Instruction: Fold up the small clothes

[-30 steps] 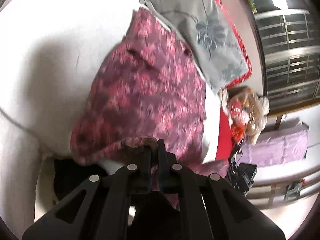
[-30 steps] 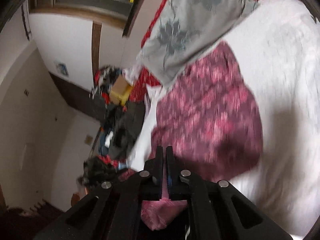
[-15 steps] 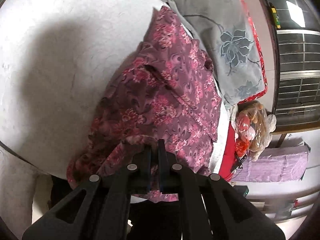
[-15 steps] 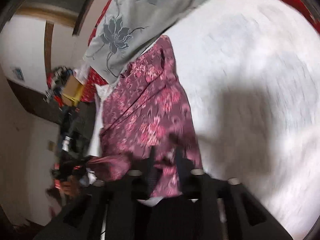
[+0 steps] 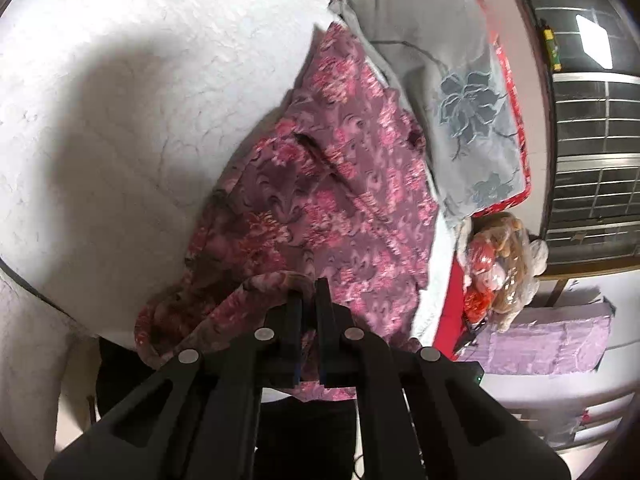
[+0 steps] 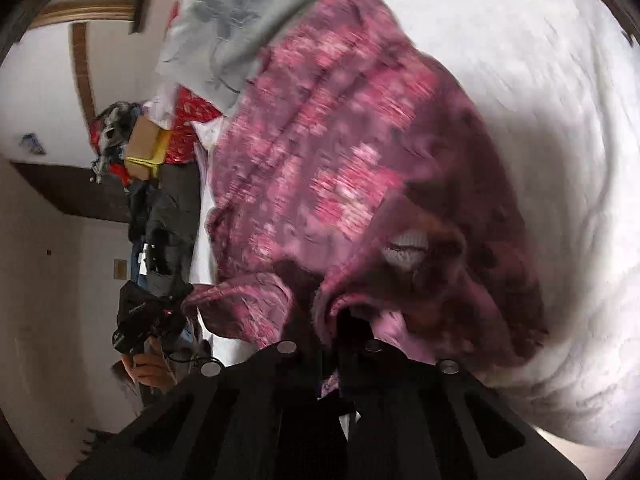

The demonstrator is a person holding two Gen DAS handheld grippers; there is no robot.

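Jaws of both grippers, left (image 5: 308, 292) and right (image 6: 326, 320), clenched on garment (image 5: 340, 184) hem, angled downward.

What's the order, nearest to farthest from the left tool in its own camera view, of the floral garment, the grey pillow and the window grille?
1. Floral garment: pinched in the left tool.
2. Grey pillow: beyond the garment, upper right.
3. Window grille: far right, past the bed.

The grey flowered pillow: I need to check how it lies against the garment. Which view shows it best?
The left wrist view: the grey flowered pillow is sharp there, nearly whole, its edge lying along the pink floral garment. The right wrist view shows only a blurred part of it.
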